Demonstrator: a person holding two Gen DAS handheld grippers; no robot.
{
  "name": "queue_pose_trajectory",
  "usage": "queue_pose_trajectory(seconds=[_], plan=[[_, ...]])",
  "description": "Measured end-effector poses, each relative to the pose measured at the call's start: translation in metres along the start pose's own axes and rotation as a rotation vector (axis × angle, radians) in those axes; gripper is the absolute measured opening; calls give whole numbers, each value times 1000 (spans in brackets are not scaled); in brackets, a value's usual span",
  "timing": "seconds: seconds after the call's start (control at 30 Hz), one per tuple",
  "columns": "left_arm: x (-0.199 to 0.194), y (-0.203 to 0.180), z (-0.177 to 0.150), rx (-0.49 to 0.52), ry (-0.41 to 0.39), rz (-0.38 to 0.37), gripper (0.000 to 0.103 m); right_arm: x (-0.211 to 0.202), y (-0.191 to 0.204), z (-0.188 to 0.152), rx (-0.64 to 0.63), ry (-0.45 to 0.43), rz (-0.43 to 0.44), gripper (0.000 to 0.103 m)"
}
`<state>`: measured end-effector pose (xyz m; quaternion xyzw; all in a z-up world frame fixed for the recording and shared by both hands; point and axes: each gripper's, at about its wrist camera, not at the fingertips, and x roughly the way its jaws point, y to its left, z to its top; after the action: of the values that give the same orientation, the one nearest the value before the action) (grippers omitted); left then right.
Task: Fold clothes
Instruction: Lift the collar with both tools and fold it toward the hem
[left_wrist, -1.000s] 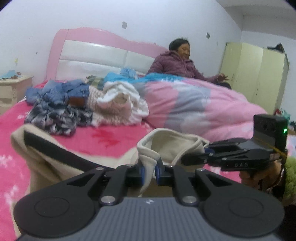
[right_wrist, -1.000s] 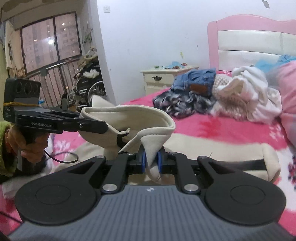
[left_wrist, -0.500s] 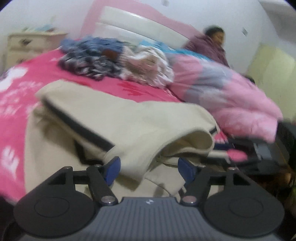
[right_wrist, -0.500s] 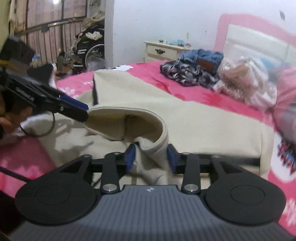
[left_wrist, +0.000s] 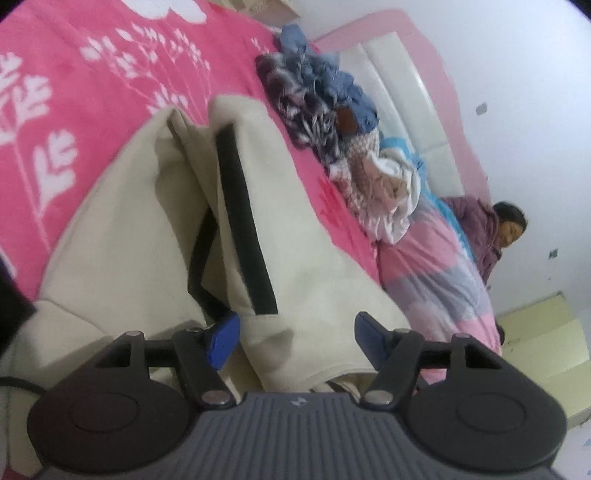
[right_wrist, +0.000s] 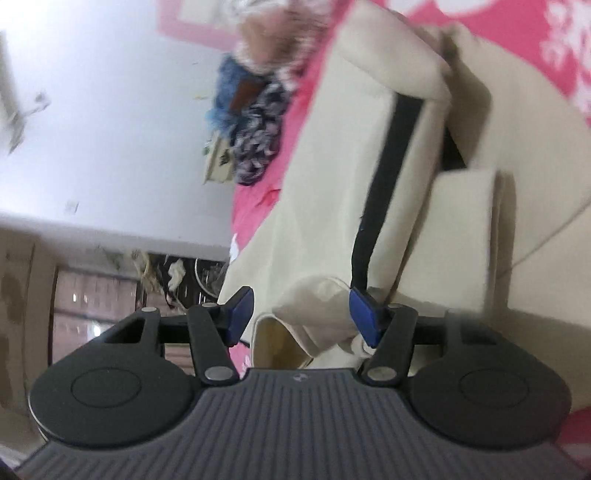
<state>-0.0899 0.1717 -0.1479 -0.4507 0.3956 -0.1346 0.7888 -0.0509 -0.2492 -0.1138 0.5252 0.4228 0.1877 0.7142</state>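
Note:
A cream garment (left_wrist: 147, 229) with a black stripe (left_wrist: 243, 229) lies folded over itself on the pink bedsheet (left_wrist: 92, 74). My left gripper (left_wrist: 297, 330) hangs low over its near edge. Its jaws stand wide and are closing, with a fold of cream cloth lying loose between the blue pads (left_wrist: 221, 341). In the right wrist view the same garment (right_wrist: 332, 166) and its stripe (right_wrist: 388, 177) fill the middle. My right gripper (right_wrist: 302, 312) has its jaws opening, with a bunched cream hem between them that is not pinched.
A pile of clothes (left_wrist: 325, 103) lies by the pink headboard (left_wrist: 406, 85). A person (left_wrist: 491, 229) sits in bed under a pink quilt (left_wrist: 436, 266). A pale yellow wardrobe (left_wrist: 543, 339) stands beyond. The right wrist view shows the pile (right_wrist: 255, 122) and a nightstand (right_wrist: 218, 162).
Both grippers were shut on the cream hem and held it up. They have let go and opened, the cloth has dropped onto the bed, and both views have rolled and sunk.

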Motion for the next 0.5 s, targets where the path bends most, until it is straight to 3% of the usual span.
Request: queue_pose_trajectory(seconds=[0.17,0.27,0.43,0.5], plan=[[14,8,-2,-63,71,41,54,6,-7,-1,146,-9,-25,57],[15,15,-2,-108,85,23,54,-3,-10,-6,221,-24,-44,57],[25,14,-1,-101,110,36,51,0,-19,-10,311,-16,-63,58],[30,10,-1,-83,117,68,40,7,-20,-9,325,-9,-77,59]])
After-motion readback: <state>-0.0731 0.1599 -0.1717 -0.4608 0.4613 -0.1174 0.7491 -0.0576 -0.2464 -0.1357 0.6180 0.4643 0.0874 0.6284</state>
